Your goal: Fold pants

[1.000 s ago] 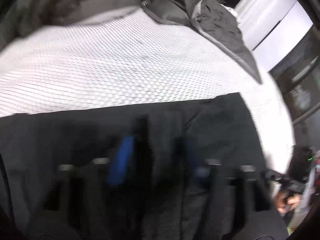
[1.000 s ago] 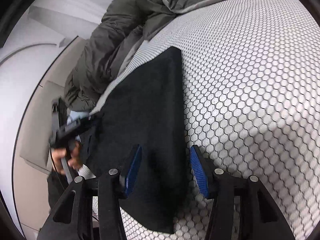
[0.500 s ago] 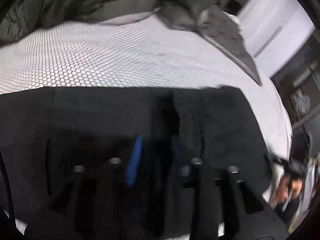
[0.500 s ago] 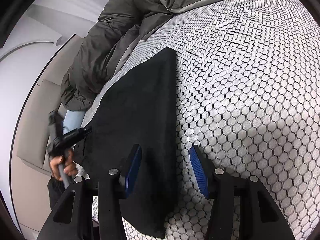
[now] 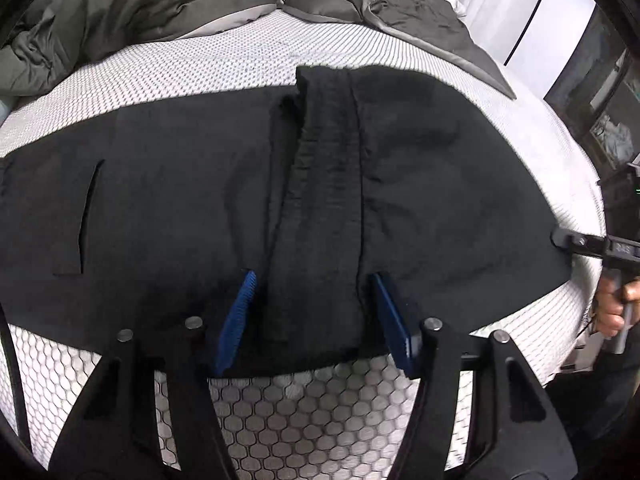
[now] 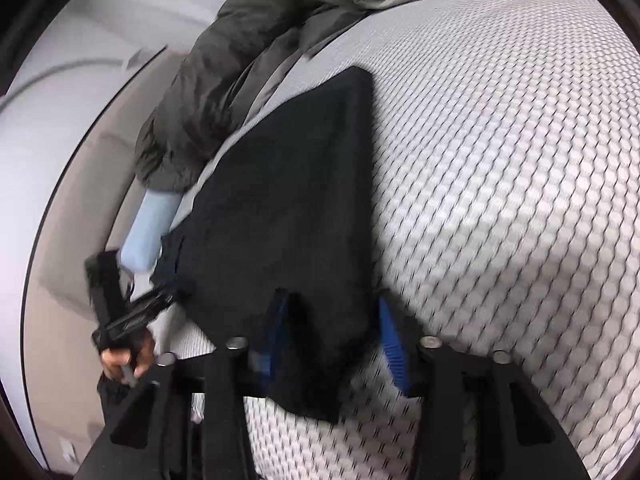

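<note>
I am watching the black pants point(image 5: 180, 184) lying flat on the white honeycomb mattress point(image 5: 168, 68), filling the middle of the left wrist frame. My left gripper point(image 5: 312, 312) is standing wide open at lower centre, its blue pads straddling the waistband strip, gripping nothing. In the right view, my right gripper point(image 6: 332, 344) is also gaping over the pants' near corner. A grey duvet point(image 6: 224, 80) is bunching at upper left.

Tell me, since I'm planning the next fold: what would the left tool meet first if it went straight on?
Probably the black pants: the left tool stands open astride their raised band, above the mattress. Depth is unclear.
</note>
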Demonstrator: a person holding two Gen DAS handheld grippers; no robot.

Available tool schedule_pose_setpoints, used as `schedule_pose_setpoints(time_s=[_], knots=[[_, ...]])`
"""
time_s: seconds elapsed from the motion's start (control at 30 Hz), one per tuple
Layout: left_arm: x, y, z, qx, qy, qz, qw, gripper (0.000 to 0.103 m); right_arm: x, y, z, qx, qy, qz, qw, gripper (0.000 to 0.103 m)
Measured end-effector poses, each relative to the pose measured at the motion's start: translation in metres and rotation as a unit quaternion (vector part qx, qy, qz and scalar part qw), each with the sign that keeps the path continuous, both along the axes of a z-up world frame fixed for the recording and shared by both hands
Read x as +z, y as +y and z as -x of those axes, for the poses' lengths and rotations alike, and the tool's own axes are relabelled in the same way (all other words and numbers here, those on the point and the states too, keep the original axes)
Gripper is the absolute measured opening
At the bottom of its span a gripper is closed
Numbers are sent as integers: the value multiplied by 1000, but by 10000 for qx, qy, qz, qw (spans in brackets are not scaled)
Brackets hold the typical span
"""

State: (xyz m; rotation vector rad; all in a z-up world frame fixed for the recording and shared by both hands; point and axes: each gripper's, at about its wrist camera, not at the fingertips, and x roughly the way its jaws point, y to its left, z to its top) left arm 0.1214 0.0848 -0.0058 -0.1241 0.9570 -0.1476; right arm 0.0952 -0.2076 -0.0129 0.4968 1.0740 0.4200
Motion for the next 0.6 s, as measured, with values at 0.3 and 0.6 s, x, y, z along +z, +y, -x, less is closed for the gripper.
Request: schedule_pose_setpoints(time_s=[0.3,0.6], knots=[[-2,-3,9,69,-194,108,9997,49,2,-6,16,7,-135,-41,9999,34],[-9,-1,5,37,-157,259,9995,48,2,4,-18,-386,-537,38,9978,8]])
